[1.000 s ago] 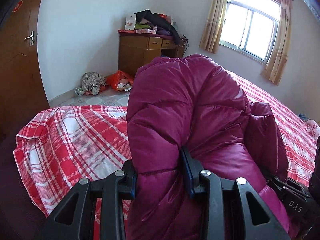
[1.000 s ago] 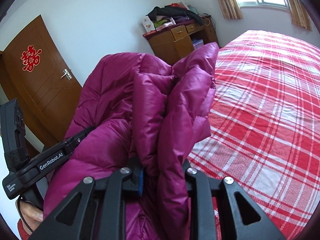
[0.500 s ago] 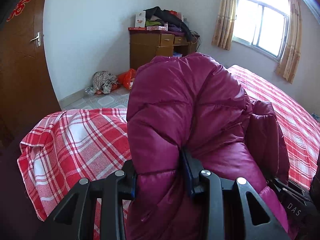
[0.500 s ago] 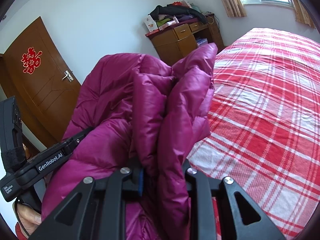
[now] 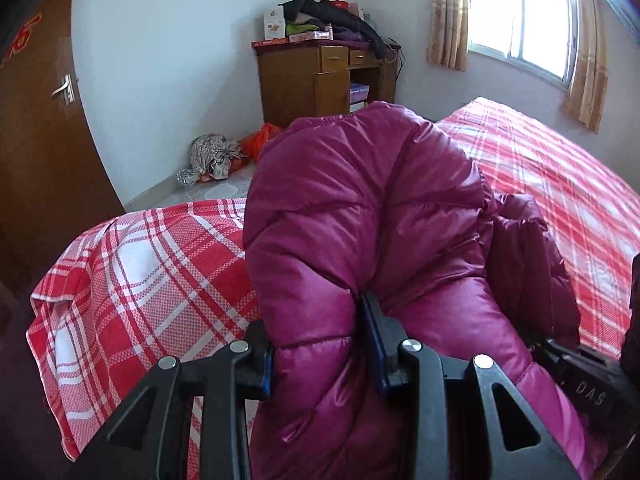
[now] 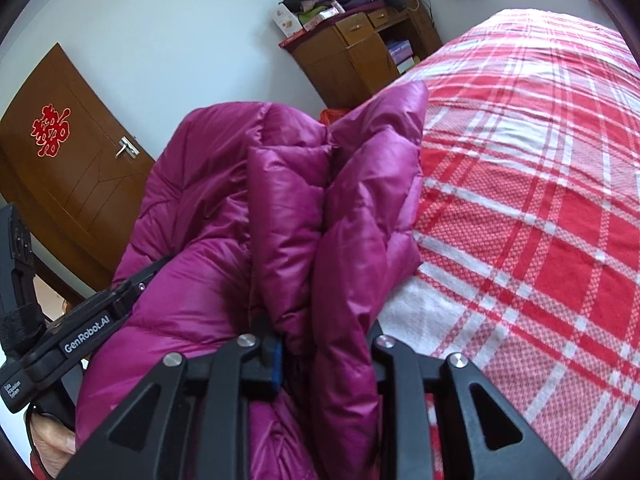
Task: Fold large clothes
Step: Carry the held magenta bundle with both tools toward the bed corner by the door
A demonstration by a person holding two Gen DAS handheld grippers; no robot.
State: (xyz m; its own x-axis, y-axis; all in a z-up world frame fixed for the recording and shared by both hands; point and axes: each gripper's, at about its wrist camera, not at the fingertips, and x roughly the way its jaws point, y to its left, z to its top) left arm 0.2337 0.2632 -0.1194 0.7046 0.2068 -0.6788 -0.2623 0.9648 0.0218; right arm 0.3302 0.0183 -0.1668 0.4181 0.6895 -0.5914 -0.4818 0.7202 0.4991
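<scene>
At the centre of the left wrist view, a magenta puffer jacket [image 5: 360, 240] stands up out of the left gripper [image 5: 320, 344], its long axis running from the bottom of the frame toward the upper middle, where its rounded quilted fold arches over and points at the wooden cabinet [image 5: 316, 80] against the far wall. The left gripper's fingers [image 5: 374, 344] are closed partway on a thick bunch of that padded cloth, which fills the gap between them. To the left of the jacket, the red plaid bedspread [image 5: 132, 280] drapes over the bed's corner; further left a brown door [image 5: 36, 140] fills the frame's edge. On the floor by the cabinet lies a heap of cloth and bags [image 5: 216, 156]. At the lower right edge, part of the other gripper's black body shows against the jacket, and at the upper right a curtained window [image 5: 524, 20] lets in light. In the right wrist view, the left gripper [image 6: 120, 300] enters from the lower left, pressed against the jacket [image 6: 224, 220]. The jacket here rises from the bottom centre toward the upper middle in several upright folds. The right gripper [image 6: 324, 356] is clamped on two of these folds, narrowly parted by the cloth's bulk. The bedspread [image 6: 540, 200] fills the right half of the frame, with the jacket held up at its left edge.
</scene>
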